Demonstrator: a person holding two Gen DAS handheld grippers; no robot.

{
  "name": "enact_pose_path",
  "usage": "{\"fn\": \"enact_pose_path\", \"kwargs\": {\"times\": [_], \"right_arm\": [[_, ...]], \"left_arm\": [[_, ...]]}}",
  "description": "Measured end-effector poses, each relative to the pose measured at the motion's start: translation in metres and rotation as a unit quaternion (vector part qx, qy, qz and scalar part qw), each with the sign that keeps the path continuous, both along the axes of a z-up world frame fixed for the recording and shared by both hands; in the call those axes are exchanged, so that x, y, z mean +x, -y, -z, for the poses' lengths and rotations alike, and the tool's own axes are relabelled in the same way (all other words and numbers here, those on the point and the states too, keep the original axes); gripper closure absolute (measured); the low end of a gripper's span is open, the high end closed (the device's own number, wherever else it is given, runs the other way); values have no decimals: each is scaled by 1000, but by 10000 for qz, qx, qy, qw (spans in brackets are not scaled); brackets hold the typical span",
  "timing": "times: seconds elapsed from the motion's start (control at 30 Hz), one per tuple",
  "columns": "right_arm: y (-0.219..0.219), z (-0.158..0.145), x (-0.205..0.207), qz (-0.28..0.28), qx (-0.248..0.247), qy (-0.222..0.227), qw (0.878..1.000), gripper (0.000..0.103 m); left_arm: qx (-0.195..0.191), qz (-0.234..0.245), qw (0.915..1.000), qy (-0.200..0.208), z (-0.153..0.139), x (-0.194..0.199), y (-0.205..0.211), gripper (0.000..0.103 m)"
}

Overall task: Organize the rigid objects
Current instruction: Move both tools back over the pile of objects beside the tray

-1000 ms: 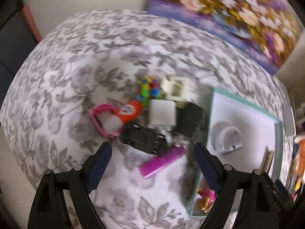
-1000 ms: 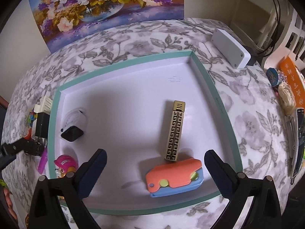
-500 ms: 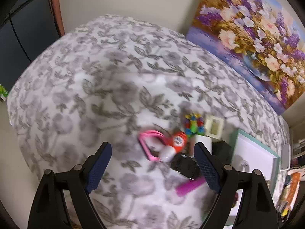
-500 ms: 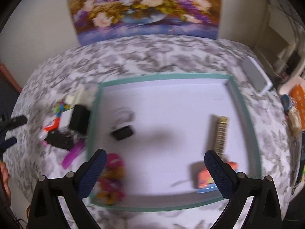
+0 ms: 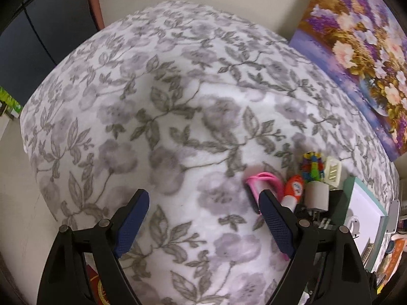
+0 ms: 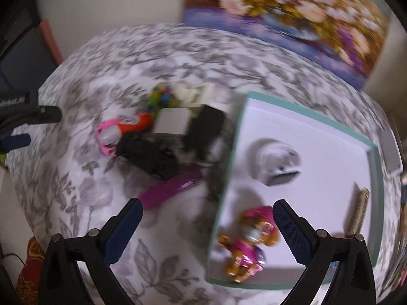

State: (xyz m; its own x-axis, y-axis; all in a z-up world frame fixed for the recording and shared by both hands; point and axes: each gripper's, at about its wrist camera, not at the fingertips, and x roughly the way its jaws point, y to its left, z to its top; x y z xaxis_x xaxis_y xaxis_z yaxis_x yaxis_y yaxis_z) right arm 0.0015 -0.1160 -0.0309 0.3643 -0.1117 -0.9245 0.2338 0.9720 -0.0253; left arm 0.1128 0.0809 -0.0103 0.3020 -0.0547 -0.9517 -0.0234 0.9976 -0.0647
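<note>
Tray [image 6: 379, 193]: white floor, teal rim, sits on the floral cloth [image 5: 178, 117] at the right of the right wrist view. Inside it:
- white round gadget [image 6: 276, 161] with a dark face, mid-tray
- pink pup figure [image 6: 248, 239] lying near the tray's near-left corner
- gold patterned bar [image 6: 358, 212] along the right side, partly hidden by the right tong finger

Nothing else in the tray is readable; the frame is motion-blurred.

Loose pile on the cloth, just left of the tray, none of it in the tray:
- black block [image 6: 206, 127] closest to the tray's rim
- white block [image 6: 173, 123] beside it
- black car [image 6: 150, 156], blurred
- purple bar [image 6: 169, 190] lying flat, nearest the right tongs
- orange-white tube [image 6: 127, 127] over a pink loop [image 6: 103, 141]
- multicolour piece [image 6: 161, 97] and cream frame [image 6: 195, 92] at the far edge of the pile

Right tongs [image 6: 207, 222]: jaws wide apart, nothing between the pads, hanging above the cloth and the tray's left rim.

Left tongs [image 5: 203, 213]: jaws wide apart, holding nothing, over bare cloth. Pile sits to their right, the pink loop partly behind the right finger; the tray's corner shows at the far right edge. These tongs also show at the left edge of the right wrist view.

Flower painting [image 5: 361, 50] leans on the wall behind the table.
</note>
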Motion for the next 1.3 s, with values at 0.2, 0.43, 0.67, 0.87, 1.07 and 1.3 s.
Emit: {"fn": "enact_pose_path", "kwargs": {"times": [0.2, 0.43, 0.67, 0.87, 1.07, 1.3], "right_arm": [[-17, 11, 12, -355, 54, -79, 9993, 0], [-21, 20, 24, -732, 283, -15, 9969, 0], [-28, 27, 30, -1170, 269, -65, 9928, 0], [-32, 41, 40, -1367, -52, -265, 9902, 0], [-34, 50, 43, -1711, -360, -282, 9842, 0], [-41, 54, 37, -1998, -440, -346, 9782, 0]], "left_arm": [[-76, -24, 9998, -155, 7, 0, -2, 15], [-171, 19, 9996, -208, 8, -1, 1, 15], [-238, 71, 9995, -193, 5, -1, 3, 15], [-228, 87, 9995, -208, 5, -1, 5, 15], [-209, 164, 9995, -154, 2, -2, 8, 15], [-229, 170, 9995, -165, 1, -2, 8, 15]]}}
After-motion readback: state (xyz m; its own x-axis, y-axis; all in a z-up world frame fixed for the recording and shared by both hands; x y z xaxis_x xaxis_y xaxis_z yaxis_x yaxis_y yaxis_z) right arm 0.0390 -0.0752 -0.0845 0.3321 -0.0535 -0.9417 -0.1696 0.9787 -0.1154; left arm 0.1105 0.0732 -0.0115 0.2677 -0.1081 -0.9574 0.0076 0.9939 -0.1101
